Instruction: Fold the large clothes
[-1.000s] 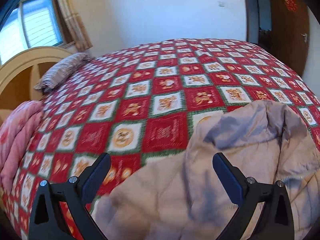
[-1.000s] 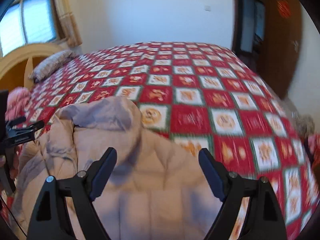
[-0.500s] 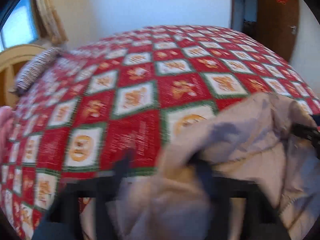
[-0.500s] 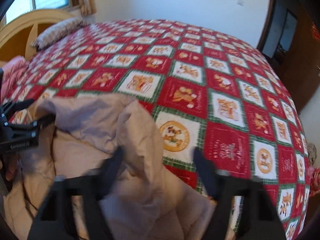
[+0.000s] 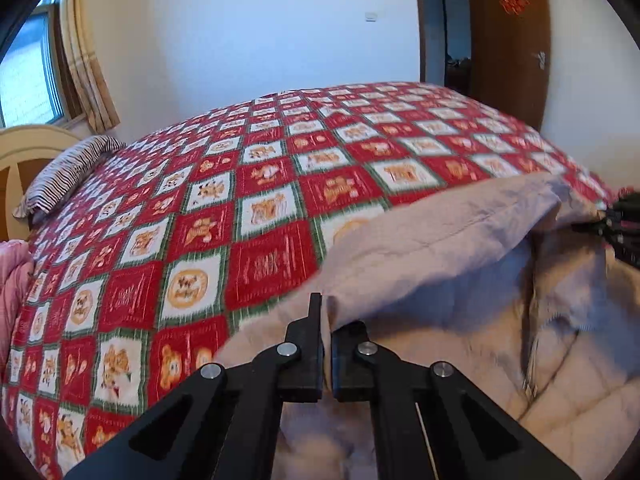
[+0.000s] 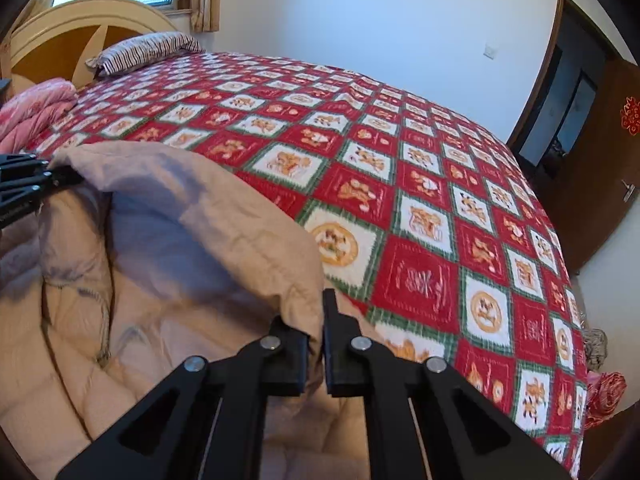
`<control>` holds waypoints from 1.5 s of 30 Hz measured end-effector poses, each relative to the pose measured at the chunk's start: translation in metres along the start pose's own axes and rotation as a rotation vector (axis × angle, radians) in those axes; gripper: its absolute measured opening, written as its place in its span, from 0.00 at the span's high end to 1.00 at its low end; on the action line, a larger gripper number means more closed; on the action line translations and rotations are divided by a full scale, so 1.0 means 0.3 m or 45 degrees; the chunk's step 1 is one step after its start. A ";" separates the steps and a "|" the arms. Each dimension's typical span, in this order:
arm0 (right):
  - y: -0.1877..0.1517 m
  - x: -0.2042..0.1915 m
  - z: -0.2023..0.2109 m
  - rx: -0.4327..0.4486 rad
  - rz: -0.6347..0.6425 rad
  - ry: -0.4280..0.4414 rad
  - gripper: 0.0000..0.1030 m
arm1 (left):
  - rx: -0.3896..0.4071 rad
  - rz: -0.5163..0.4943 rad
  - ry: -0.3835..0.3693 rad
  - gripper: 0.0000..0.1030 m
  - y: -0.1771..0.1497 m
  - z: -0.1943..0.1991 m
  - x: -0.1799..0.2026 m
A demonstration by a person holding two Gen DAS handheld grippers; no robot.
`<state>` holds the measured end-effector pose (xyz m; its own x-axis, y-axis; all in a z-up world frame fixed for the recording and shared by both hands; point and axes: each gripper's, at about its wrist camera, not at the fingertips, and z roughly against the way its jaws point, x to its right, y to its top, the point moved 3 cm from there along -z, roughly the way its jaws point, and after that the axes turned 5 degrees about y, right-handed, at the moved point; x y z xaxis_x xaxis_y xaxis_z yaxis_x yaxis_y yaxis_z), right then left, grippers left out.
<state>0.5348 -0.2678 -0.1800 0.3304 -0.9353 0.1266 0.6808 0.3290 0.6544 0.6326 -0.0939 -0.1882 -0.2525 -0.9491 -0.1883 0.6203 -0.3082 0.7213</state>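
Puffy beige coat (image 5: 460,280) lies on the bed (image 5: 260,184); left gripper (image 5: 326,320) and right gripper (image 6: 320,320) are both pinched tight on its hood edge. Looks soft, bulky, probably slippery, so grab seams.

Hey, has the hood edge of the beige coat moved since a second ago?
Yes. In the left wrist view the coat hood edge now stands lifted, covering more of the quilt squares behind it, with the left tool shut on it.

Left gripper (image 5: 326,320): matte black, flat rectangular fingers (image 5: 310,344), triangular cut-outs in linkage arms, silver pivot screws. Right gripper (image 6: 322,320): same black build, same silver screws.
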 end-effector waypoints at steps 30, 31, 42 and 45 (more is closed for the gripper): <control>-0.135 0.053 0.100 -0.080 -0.098 -0.077 0.54 | -0.039 0.373 0.073 0.96 0.054 0.121 -0.199; -0.128 0.058 0.126 -0.060 -0.105 -0.083 0.53 | -0.038 0.370 0.069 0.96 0.071 0.108 -0.188; 0.117 0.037 0.051 0.129 -0.502 0.077 0.42 | -0.160 0.300 0.011 0.96 0.140 -0.131 0.045; 0.126 -0.038 -0.041 0.082 -0.427 0.087 0.42 | -0.222 0.294 -0.002 0.96 0.060 -0.187 0.067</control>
<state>0.5647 -0.2432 -0.1657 0.1397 -0.9784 -0.1523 0.7172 -0.0061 0.6968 0.6803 -0.1223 -0.2164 -0.0913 -0.9953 -0.0312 0.7795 -0.0909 0.6197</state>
